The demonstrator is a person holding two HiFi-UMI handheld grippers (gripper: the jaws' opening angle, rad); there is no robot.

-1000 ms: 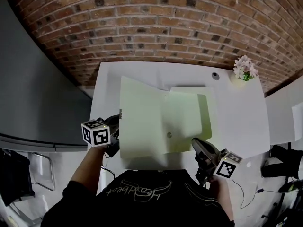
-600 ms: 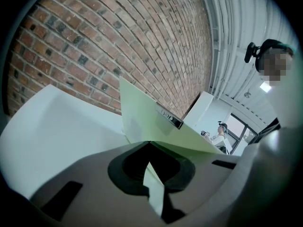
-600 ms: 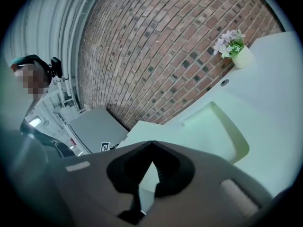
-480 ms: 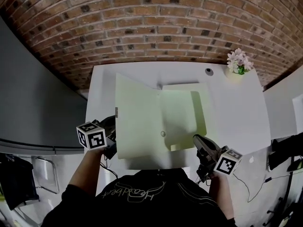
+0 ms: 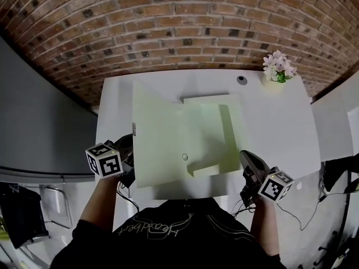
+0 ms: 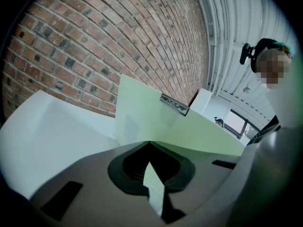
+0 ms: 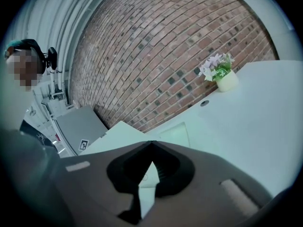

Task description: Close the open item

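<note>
Folder [image 5: 185,139]: thin card, light, floppy. Left gripper [image 5: 129,157] jaws pinch the raised cover's outer edge, the best hold. Right gripper [image 5: 248,162] jaws together, empty.

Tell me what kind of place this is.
Probably an office or studio room: a white table against a red brick wall, a pale green paper folder open on it, and a small pot of pink-white flowers at its far corner.

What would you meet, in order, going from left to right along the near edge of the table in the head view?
left claw → pale green folder → right claw
</note>
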